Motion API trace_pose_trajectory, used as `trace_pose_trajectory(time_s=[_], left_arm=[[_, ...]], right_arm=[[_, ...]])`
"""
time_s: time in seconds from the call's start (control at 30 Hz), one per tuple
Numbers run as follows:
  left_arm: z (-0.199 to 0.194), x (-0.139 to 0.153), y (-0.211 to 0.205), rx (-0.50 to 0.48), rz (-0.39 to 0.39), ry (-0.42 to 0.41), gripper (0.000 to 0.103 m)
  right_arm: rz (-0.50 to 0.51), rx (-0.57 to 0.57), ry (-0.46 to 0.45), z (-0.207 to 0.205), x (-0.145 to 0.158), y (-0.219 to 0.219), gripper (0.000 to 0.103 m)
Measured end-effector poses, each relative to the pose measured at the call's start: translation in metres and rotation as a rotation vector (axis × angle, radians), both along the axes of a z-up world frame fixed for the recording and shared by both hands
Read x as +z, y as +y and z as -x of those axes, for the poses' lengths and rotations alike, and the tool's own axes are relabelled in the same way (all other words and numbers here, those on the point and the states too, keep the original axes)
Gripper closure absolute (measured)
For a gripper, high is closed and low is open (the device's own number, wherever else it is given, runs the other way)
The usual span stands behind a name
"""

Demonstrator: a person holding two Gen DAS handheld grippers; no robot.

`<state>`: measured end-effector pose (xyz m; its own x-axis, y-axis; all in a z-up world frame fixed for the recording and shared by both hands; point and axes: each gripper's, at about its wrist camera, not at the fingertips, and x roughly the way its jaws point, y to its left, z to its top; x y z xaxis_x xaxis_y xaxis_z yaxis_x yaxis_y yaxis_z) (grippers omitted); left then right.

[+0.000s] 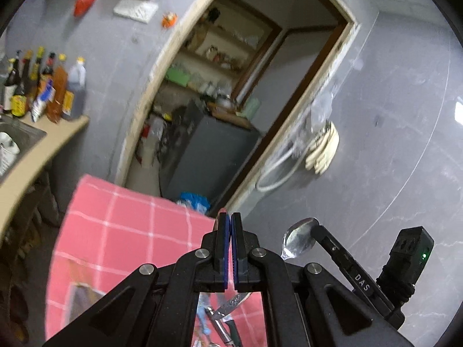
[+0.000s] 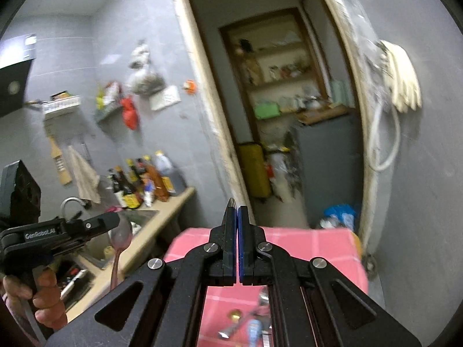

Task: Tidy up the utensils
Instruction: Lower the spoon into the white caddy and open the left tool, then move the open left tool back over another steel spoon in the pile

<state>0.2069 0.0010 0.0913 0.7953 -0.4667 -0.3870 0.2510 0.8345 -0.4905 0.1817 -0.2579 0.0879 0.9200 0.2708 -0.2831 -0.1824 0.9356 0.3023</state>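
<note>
Above pink tablecloth (image 1: 115, 225), both grippers clamping spoons

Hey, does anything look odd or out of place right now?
Only the mess: the loose metal utensils lie jumbled and crossing each other on the pink checked cloth at the bottom of both wrist views. Nothing looks spilled or broken.

Each camera looks forward along its own fingers, raised above the pink desk (image 1: 121, 231), facing the doorway (image 2: 289, 101) well beyond; both views share it.
</note>
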Motion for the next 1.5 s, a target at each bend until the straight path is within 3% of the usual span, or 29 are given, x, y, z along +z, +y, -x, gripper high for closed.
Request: trace_pose_trajectory(time_s=[0.17, 0.33, 0.63, 0.83, 1.1, 1.2, 1.27, 1.33, 1.37, 1.4, 1.43, 1.5], left_arm=[[0.017, -0.001, 0.045, 0.064, 0.065, -0.036, 0.101], [0.023, -0.028, 0.079, 0.114, 0.152, -0.051, 0.101], [0.019, -0.079, 0.102, 0.140, 0.256, -0.002, 0.101], [0.024, -0.095, 0.108, 0.132, 0.205, 0.044, 0.101], [0.031, -0.103, 0.115, 0.081, 0.150, 0.096, 0.100], [0.034, -0.102, 0.115, 0.074, 0.139, 0.101, 0.092], [0.037, -0.099, 0.115, 0.075, 0.134, 0.097, 0.081], [0.040, -0.095, 0.115, 0.080, 0.137, 0.083, 0.058], [0.041, -0.092, 0.114, 0.086, 0.138, 0.073, 0.053], [0.042, -0.089, 0.111, 0.089, 0.132, 0.059, 0.050], [0.042, -0.085, 0.108, 0.088, 0.119, 0.049, 0.050], [0.040, -0.077, 0.096, 0.079, 0.067, 0.025, 0.043]], right_arm=[[0.031, 0.060, -0.033, 0.009, 0.012, 0.051, 0.102], [0.109, 0.095, -0.035, 0.012, 0.005, 0.103, 0.102], [0.256, 0.151, 0.007, 0.022, -0.019, 0.158, 0.102], [0.284, 0.219, 0.074, 0.027, -0.038, 0.177, 0.101], [0.234, 0.276, 0.165, 0.024, -0.060, 0.177, 0.100], [0.214, 0.277, 0.178, 0.026, -0.064, 0.174, 0.100], [0.200, 0.273, 0.183, 0.026, -0.064, 0.170, 0.100], [0.180, 0.252, 0.179, 0.029, -0.062, 0.162, 0.098], [0.171, 0.237, 0.175, 0.030, -0.060, 0.158, 0.096], [0.161, 0.218, 0.169, 0.032, -0.058, 0.151, 0.087], [0.150, 0.193, 0.160, 0.035, -0.055, 0.143, 0.071], [0.122, 0.142, 0.135, 0.040, -0.050, 0.124, 0.057]])
